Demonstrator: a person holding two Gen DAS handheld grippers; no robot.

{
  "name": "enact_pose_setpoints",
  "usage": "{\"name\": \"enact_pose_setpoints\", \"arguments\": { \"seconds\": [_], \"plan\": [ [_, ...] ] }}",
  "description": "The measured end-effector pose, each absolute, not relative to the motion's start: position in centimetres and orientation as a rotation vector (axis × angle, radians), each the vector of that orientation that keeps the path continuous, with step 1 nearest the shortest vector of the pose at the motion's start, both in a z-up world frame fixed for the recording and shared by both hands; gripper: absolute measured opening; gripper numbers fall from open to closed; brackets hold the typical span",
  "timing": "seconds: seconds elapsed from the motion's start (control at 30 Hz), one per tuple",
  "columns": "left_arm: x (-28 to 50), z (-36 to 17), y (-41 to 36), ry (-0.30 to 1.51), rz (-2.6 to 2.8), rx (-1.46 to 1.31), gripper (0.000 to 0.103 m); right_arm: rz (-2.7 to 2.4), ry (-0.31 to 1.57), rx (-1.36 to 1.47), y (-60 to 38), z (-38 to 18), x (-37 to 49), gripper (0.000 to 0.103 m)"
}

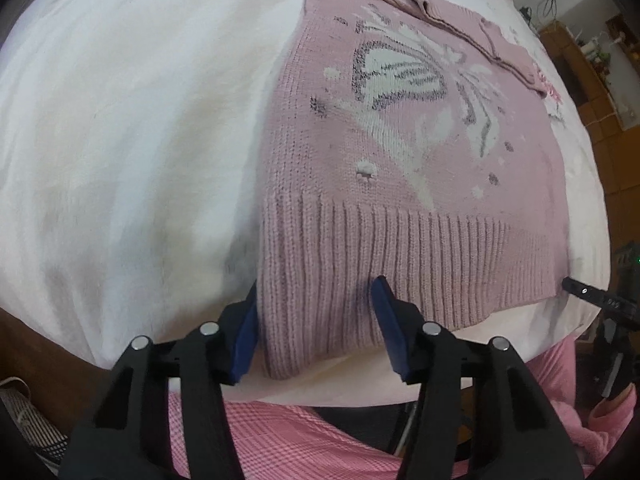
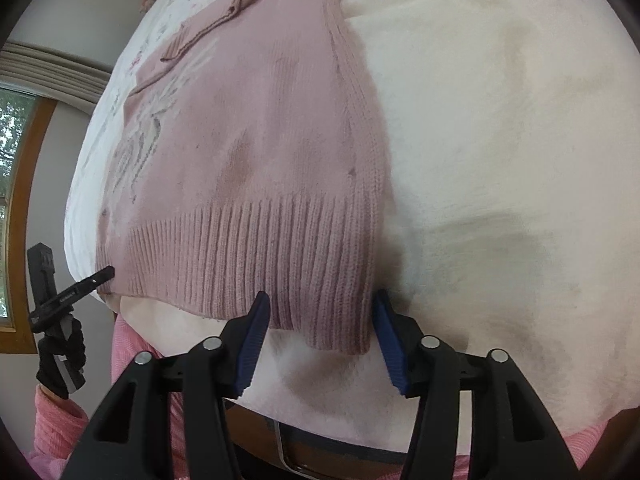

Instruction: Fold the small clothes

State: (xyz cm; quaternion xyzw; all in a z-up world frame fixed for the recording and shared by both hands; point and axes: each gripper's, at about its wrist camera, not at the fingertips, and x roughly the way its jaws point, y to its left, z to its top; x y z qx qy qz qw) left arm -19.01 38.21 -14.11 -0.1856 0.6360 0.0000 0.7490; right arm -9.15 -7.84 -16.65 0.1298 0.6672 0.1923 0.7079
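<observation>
Sweater (image 1: 400, 152) flat on white cover (image 1: 120, 120) | left gripper (image 1: 316, 328) wide open astride hem corner | right gripper (image 2: 320, 336) likewise, gripping nothing

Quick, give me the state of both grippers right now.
Left gripper: open, straddling the left hem corner of the pink sweater, not clamped.
Right gripper: open, straddling the right hem corner, not clamped.

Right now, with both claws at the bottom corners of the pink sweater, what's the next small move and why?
Probably close both claws. The left claw and the right claw each stand open, straddling a corner of the ribbed hem of the pink sweater, which lies flat on the white cover. Gripping both corners would likely let the hem be lifted for the fold.
</observation>
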Motion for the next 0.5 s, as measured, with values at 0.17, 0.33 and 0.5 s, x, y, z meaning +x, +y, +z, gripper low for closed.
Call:
{"name": "enact_pose_setpoints", "arguments": {
  "seconds": [0.17,0.33,0.5],
  "plan": [
    [-18.7,-14.0,38.4,1.389,0.005,-0.412,0.041,0.416,1.492,0.291,-8.4,-17.0,-8.9,0.037],
    [-18.2,-13.1,38.1,1.385,-0.004,-0.389,0.016,0.467,1.48,0.337,-8.7,-16.5,-8.8,0.011],
    [-17.9,-11.0,38.8,1.343,-0.03,-0.419,0.008,0.55,1.425,0.425,-9.0,-14.2,-8.2,0.011]
  ]
}}
